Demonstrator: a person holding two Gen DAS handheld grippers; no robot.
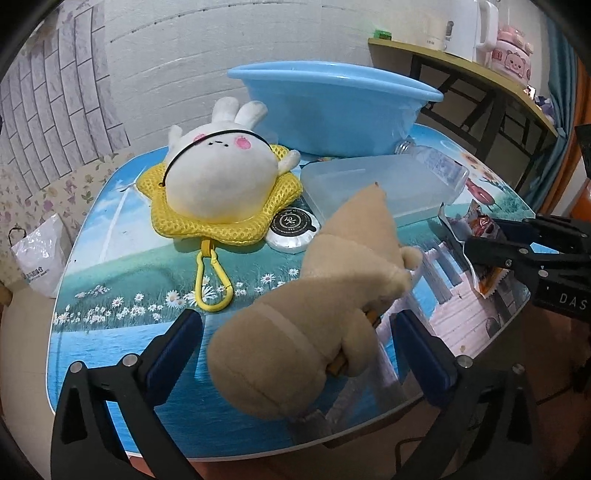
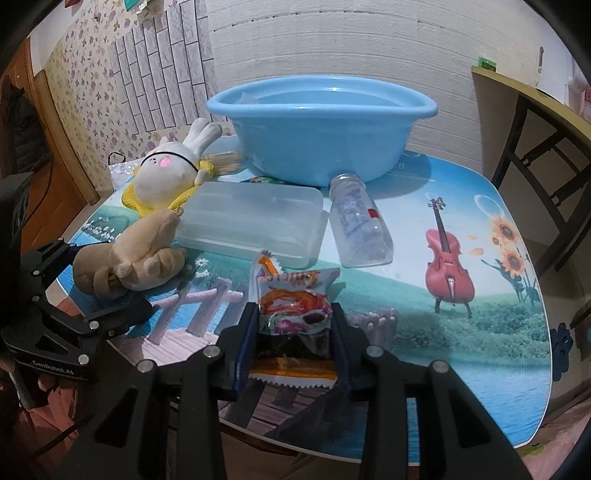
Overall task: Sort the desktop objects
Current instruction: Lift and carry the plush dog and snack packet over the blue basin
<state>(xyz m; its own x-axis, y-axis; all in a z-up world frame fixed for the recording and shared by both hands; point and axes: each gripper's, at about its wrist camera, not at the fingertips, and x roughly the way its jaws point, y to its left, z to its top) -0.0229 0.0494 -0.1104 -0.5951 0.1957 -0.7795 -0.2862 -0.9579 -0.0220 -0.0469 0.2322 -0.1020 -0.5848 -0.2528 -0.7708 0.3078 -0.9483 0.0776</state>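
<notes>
Left gripper (image 1: 295, 347) fingers spread wide, tan plush (image 1: 306, 314) lying loose between them on the surface (image 1: 110, 325), lower centre of the left view. Right gripper (image 2: 293, 332) fingers clamped on snack packet (image 2: 291, 314), bottom centre of the right view. Beyond: clear box (image 2: 251, 221), bottle (image 2: 358, 221) on its side, rabbit plush (image 1: 221, 177) on yellow mesh, blue basin (image 2: 317, 125) at top centre.

A white brick-patterned wall (image 2: 332, 44) backs the scene, floral wallpaper (image 2: 92, 74) beside it. A side shelf (image 1: 461, 70) carries a white electric kettle (image 1: 461, 26) and a pink cartoon container (image 1: 513, 48). A white plastic bag (image 1: 40, 254) sits on the floor.
</notes>
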